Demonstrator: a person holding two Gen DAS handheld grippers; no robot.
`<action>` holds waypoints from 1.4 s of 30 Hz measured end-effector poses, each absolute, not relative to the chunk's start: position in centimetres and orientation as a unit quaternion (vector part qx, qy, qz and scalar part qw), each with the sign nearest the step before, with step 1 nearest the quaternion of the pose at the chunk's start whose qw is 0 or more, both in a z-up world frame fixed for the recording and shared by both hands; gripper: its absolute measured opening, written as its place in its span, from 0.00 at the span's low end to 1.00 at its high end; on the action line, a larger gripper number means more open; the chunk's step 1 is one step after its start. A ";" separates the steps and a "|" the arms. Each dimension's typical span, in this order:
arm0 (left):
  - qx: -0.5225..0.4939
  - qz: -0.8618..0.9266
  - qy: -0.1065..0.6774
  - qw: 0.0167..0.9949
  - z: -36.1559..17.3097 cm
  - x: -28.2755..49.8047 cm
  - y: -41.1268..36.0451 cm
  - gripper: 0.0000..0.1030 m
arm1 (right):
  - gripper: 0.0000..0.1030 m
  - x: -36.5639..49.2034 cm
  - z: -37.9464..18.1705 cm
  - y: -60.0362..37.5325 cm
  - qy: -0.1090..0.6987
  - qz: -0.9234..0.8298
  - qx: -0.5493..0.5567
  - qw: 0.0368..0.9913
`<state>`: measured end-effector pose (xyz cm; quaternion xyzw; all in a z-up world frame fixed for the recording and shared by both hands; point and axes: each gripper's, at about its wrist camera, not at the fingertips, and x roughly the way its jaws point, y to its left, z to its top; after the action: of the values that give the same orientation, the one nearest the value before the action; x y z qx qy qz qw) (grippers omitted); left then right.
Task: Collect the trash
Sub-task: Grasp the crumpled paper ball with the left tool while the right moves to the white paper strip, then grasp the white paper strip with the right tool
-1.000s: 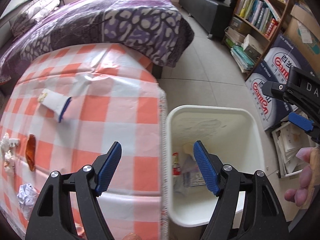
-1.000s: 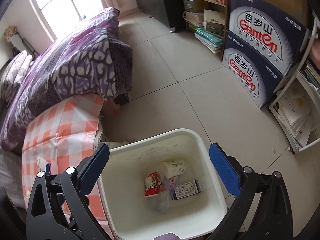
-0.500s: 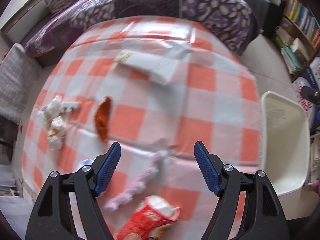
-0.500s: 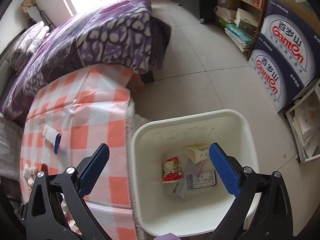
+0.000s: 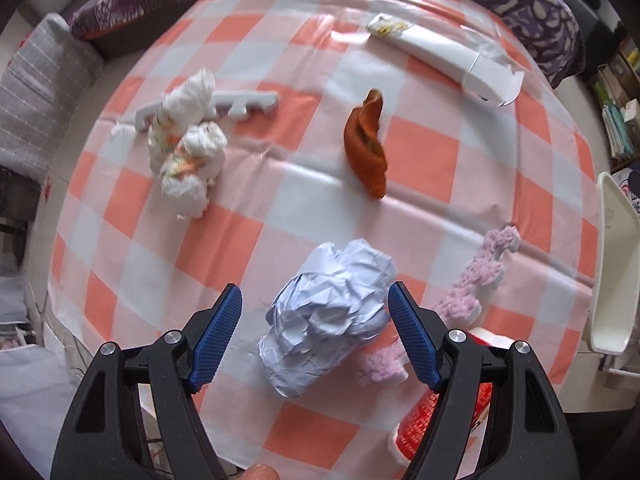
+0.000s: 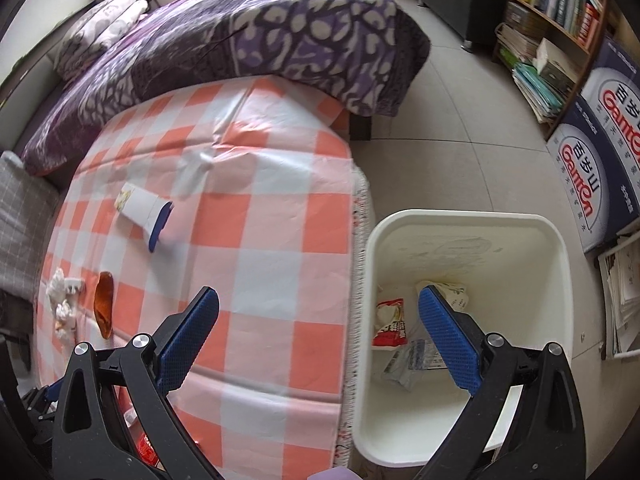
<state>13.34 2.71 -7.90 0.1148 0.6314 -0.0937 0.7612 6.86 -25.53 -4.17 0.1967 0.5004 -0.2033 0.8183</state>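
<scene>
My left gripper [image 5: 314, 332] hangs open above a crumpled ball of white paper [image 5: 328, 316] on the checked tablecloth [image 5: 248, 240]; the ball lies between the blue pads [image 5: 218, 332] without touching them. Around it lie a pink fluffy strip [image 5: 472, 280], an orange peel [image 5: 366, 144], a white tissue bundle [image 5: 186, 152], a white foam piece [image 5: 244, 106], a white carton [image 5: 448, 56] and a red cup [image 5: 420, 428]. My right gripper [image 6: 316, 336] is open and empty over the table's edge beside the white bin [image 6: 556, 264], which holds a red wrapper [image 6: 390, 320] and papers.
A bed with a purple quilt [image 6: 280, 28] stands behind the table. A bookshelf [image 6: 552, 20] and printed cartons [image 6: 592, 168] line the right wall. Tiled floor [image 6: 452, 120] lies between bed, bin and shelf. A grey cushion [image 5: 36, 92] sits left of the table.
My left gripper has swung from over the bin across the table to the crumpled paper ball. My right gripper has drifted left from above the bin toward the table's edge. Both stayed open.
</scene>
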 end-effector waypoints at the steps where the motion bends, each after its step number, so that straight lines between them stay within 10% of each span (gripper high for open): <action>1: 0.104 -0.099 0.639 0.756 -8.3 13.4 3.0 0.72 | 0.93 7.1 -4.3 -25.1 0.502 -0.200 0.191 0.820; 34: -0.043 -0.105 0.587 0.801 -2.0 17.3 8.7 0.56 | 0.93 26.9 -8.1 -13.2 0.536 -0.010 -0.007 0.844; 36: -0.045 -0.105 0.588 0.801 -2.0 17.4 8.9 0.56 | 0.88 27.4 -8.8 -12.7 0.545 -0.008 -0.022 0.838; 40: -0.049 -0.103 0.590 0.800 -2.1 17.6 9.2 0.56 | 0.39 27.4 -9.9 -12.4 0.562 0.009 -0.026 0.826; 42: -0.052 -0.100 0.588 0.801 -2.0 17.6 9.3 0.56 | 0.38 26.9 -9.3 -12.8 0.553 0.011 -0.003 0.833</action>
<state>17.60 9.32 -2.04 -0.0517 0.5881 -0.1002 0.8009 26.90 -12.82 -9.26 -0.0033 0.5529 0.0110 0.8332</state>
